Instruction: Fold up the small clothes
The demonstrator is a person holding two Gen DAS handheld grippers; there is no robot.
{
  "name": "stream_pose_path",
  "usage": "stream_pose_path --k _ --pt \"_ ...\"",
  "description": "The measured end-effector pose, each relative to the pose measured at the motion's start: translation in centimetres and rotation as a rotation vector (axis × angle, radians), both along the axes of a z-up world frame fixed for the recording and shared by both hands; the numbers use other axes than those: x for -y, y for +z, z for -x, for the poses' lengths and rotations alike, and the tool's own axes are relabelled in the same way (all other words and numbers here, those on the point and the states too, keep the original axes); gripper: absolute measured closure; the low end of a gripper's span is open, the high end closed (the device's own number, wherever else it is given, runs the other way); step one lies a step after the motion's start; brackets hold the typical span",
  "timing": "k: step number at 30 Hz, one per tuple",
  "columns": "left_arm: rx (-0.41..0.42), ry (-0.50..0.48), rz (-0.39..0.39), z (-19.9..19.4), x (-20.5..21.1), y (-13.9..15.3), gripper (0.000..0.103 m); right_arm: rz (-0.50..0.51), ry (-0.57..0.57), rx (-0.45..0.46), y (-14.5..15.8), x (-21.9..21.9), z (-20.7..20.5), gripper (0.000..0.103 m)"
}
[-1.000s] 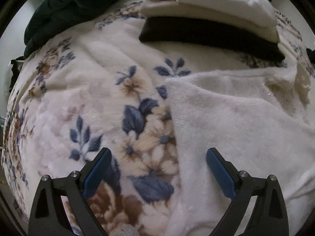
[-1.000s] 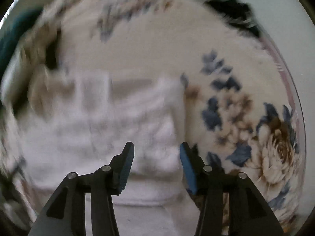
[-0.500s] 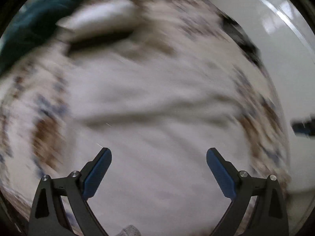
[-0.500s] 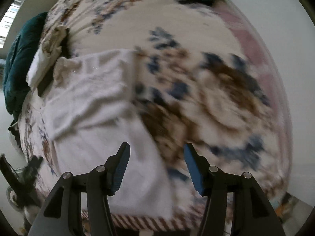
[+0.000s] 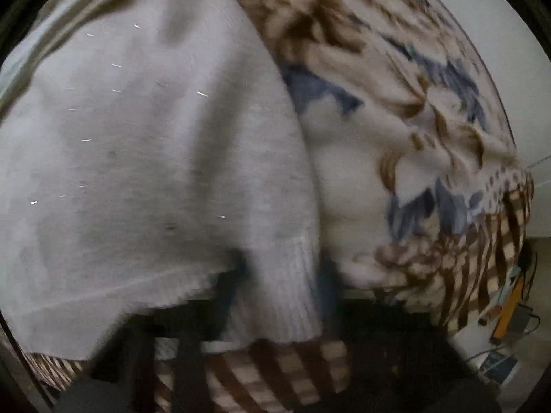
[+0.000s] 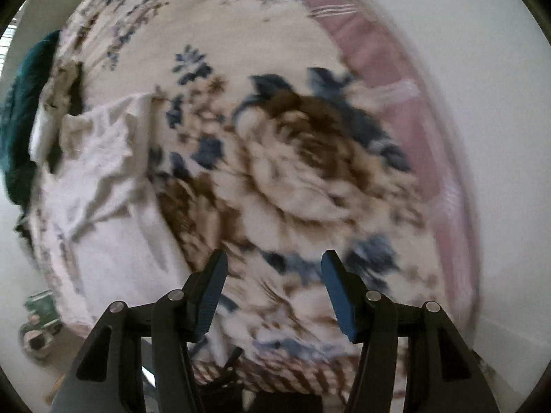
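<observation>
**Left jaws shut at the sweater cuff, right jaws apart over the blanket**

Floral fleece blanket [image 6: 292, 158], cream with blue leaves and brown roses, covers a bed that fills both views; its near edge carries a brown checked border, and pale floor lies to the right. A pink sheet [image 6: 413, 113] shows along the far right side.

On the left half of the bed lies a white knit sweater [image 5: 144, 158], spread out and rumpled. In the left wrist view it fills the left of the picture, and a ribbed cuff [image 5: 289, 296] hangs at the near edge, over the checked border. The left gripper [image 5: 210, 313] is heavily blurred: only dark shapes show low in the picture, just beside the cuff and hem. Its jaws are fully closed, but whether cloth is pinched between them cannot be told.

The right gripper [image 6: 273, 292] hangs above the blanket's large brown rose, right of the sweater. Its blue-padded fingers [image 6: 339, 292] stand partly apart with nothing between them and touch nothing.

At the far left, a dark green garment [image 6: 20, 110] and folded pale clothes [image 6: 51, 110] sit beyond the sweater.
</observation>
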State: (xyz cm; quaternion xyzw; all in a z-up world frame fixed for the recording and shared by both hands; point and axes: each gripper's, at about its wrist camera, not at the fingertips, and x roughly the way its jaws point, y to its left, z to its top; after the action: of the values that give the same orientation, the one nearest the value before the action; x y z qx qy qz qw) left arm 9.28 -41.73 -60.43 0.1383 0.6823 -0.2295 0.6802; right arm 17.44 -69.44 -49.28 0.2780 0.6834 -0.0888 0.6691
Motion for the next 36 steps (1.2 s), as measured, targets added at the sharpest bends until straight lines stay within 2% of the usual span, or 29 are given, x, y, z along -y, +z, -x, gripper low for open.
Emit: stream_pose_path --k 3,6,9,12,13,15,17,19,20,21,22,26,30,34,36 --pt "0.006 0.057 0.072 0.0 -1.8 2.2 0.096 -0.132 0.021 0.050 -1.8 -1.1 -3.8 0.044" --pt "0.017 0.088 0.099 0.0 -2.9 4.2 0.096 -0.269 0.068 0.103 -4.4 -2.9 -9.1 0.044" --pt "0.036 0.123 0.114 0.1 -3.7 6.4 0.096 -0.406 0.061 0.122 -7.7 -4.6 -14.5 0.044" --pt "0.057 0.157 0.134 -0.2 -4.4 8.2 0.096 -0.460 0.049 0.108 -10.8 -6.0 -18.8 0.044" --pt "0.062 0.165 0.142 -0.1 -5.3 8.8 0.096 -0.507 0.047 0.105 -11.7 -6.5 -20.0 0.044" --pt "0.067 0.184 0.161 -0.1 -5.7 9.4 0.096 -0.568 0.033 0.098 -13.2 -7.3 -21.4 0.044" --pt "0.067 0.198 0.178 -0.4 -6.1 9.8 0.096 -0.585 0.038 0.077 -14.3 -8.4 -22.4 0.041" --pt "0.069 0.218 0.197 -0.8 -6.9 10.3 0.096 -0.587 0.052 0.051 -15.0 -9.6 -23.0 0.041" --pt "0.070 0.230 0.206 -0.9 -7.4 10.6 0.096 -0.571 0.070 0.035 -15.1 -10.2 -23.2 0.049" --pt "0.074 0.248 0.218 -1.2 -8.1 11.0 0.096 -0.512 0.100 0.039 -14.5 -11.0 -23.5 0.059" --pt "0.079 0.265 0.227 -1.4 -8.7 11.3 0.096 -0.469 0.123 0.034 -14.2 -11.6 -23.4 0.083" --pt "0.077 0.336 0.289 -2.1 -12.1 12.9 0.096 -0.332 0.185 0.041 -10.7 -13.7 -24.1 0.087" --pt "0.109 0.422 0.325 -2.8 -17.4 15.2 0.096 -0.225 0.263 0.051 -5.2 -17.4 -25.9 0.087" --pt "0.146 0.535 0.342 -3.2 -24.1 17.0 0.096 -0.123 0.329 0.037 0.2 -23.9 -28.6 0.087" --pt "0.144 0.592 0.356 -3.3 -27.3 17.3 0.096 -0.080 0.354 0.011 1.9 -28.0 -30.1 0.087"
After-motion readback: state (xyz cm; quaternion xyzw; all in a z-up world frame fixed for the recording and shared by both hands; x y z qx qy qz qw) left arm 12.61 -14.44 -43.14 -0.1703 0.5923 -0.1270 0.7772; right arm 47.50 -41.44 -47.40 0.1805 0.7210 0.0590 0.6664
